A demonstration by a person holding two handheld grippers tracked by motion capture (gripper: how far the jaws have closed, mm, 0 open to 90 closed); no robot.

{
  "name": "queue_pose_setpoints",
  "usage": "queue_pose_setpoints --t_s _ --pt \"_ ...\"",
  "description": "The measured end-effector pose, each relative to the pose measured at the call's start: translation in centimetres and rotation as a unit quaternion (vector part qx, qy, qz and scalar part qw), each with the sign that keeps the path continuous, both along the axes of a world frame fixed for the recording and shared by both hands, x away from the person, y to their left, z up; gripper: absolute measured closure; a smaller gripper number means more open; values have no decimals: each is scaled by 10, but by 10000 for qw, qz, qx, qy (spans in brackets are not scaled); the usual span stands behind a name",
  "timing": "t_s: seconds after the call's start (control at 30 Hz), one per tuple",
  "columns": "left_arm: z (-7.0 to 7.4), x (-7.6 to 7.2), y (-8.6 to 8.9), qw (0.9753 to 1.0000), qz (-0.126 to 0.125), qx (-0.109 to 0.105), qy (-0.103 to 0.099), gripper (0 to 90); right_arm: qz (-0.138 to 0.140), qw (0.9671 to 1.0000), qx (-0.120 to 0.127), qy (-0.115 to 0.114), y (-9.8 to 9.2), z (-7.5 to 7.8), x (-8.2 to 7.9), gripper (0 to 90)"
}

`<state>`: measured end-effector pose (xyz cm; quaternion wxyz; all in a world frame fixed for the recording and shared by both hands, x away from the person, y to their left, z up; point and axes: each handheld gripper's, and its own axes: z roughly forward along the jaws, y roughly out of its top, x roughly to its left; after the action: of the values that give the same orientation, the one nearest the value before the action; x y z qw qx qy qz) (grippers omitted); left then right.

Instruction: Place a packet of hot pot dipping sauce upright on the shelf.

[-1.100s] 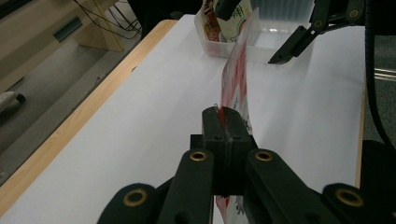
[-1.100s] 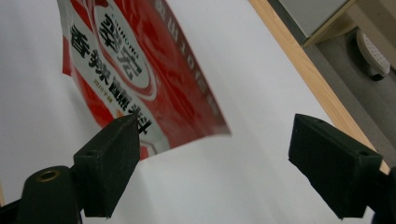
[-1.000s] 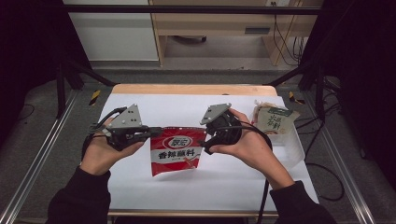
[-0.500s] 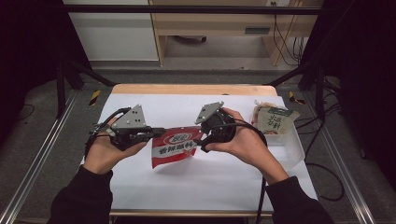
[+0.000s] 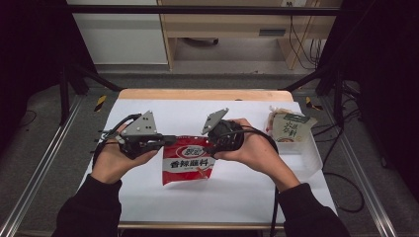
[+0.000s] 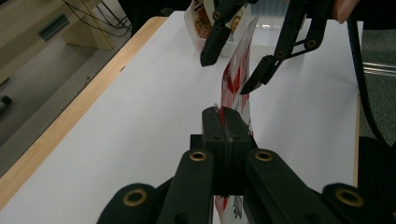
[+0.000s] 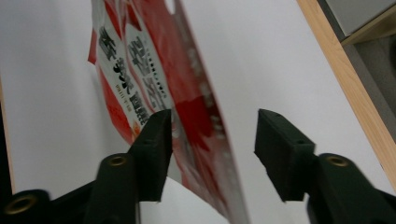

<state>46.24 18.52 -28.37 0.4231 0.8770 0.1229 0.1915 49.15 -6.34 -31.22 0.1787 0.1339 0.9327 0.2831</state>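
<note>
Wood desk behind, grey floor.

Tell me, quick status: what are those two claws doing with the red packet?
Left gripper shut on red packet. Right gripper open, fingers straddling packet's edge. Nothing in the way.

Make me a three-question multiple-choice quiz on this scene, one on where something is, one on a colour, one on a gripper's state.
1. Where does the clear plastic bin sit?
A. at the table's right edge
B. at the left edge
C. under the packet

2. What is the main colour of the sauce packet?
A. green
B. red
C. blue

3. How do the jaws of the right gripper stand?
A. clamped on the packet
B. shut on nothing
C. open, with the packet's edge between them

Answers: 1 A, it sits right of both hands. 2 B, red with white panels. 3 C, a gap shows beside the film, while the left gripper pinches it.
</note>
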Motion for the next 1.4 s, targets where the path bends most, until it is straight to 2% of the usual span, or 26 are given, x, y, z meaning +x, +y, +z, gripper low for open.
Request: queue_pose_setpoints --t_s 0.27,0.57,0.8,0.9,0.97,1.03,1.07,1.17,1.23,1.3,1.4 --pt "-1 3 0 10000 54 37 45 900 194 9997 -83 78 3 -1 -2 676" --pt "-4 6 3 9998 170 -35 82 900 268 9995 -108 140 3 -1 -3 840" --pt "-6 7 9 9996 234 -125 78 895 315 9992 -55 239 5 1 -4 895" --pt "-8 6 13 9993 297 -195 60 833 327 9993 -107 164 6 6 -4 898" --pt "-8 5 19 9988 371 -333 14 749 331 9993 -166 110 7 9 -3 899" --pt "-9 2 25 9976 447 -520 46 656 290 9993 -230 73 7 13 -2 899" --pt "-10 0 29 9970 485 -607 47 637 295 9992 -274 31 6 15 -1 899" --pt "-16 -5 38 9947 678 -767 33 517 215 9993 -294 -52 3 22 2 900" --pt "-24 -5 45 9928 875 -821 50 431 181 9994 -285 -114 -1 28 4 900" --pt "-36 -5 50 9910 1089 -778 64 365 135 9995 -260 -150 -5 34 6 900" --pt "-60 -1 60 9873 1413 -713 161 293 99 9995 -240 -194 -9 40 6 899"
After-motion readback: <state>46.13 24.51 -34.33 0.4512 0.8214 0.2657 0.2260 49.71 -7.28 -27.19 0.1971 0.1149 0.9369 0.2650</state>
